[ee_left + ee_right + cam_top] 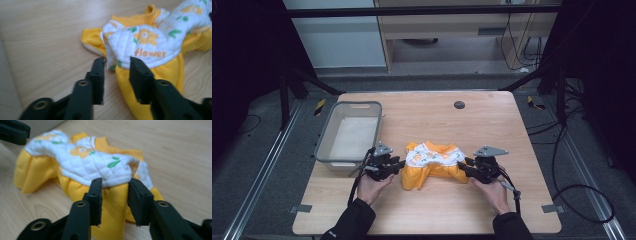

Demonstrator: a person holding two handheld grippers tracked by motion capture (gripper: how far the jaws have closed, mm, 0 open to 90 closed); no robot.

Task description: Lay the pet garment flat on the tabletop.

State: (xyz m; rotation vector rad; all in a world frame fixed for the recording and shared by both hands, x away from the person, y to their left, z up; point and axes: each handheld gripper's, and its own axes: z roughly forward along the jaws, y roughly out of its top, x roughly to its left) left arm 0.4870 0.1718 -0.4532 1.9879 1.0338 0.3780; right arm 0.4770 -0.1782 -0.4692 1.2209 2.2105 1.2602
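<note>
Small yellow-and-white quilted garment with flower print (432, 164) lies bunched at the near middle of the pale wooden table (492, 120), just right of the grey plastic basket (349, 134). Left gripper (117, 59) at its left end, right gripper (114, 181) at its right. Both stand part-open; cloth sits between the jaws, pads not pressing. Likely step: folding or re-gripping. To do it well: close on a single clean hem, both ends level, and lift together to avoid dragging.
</note>
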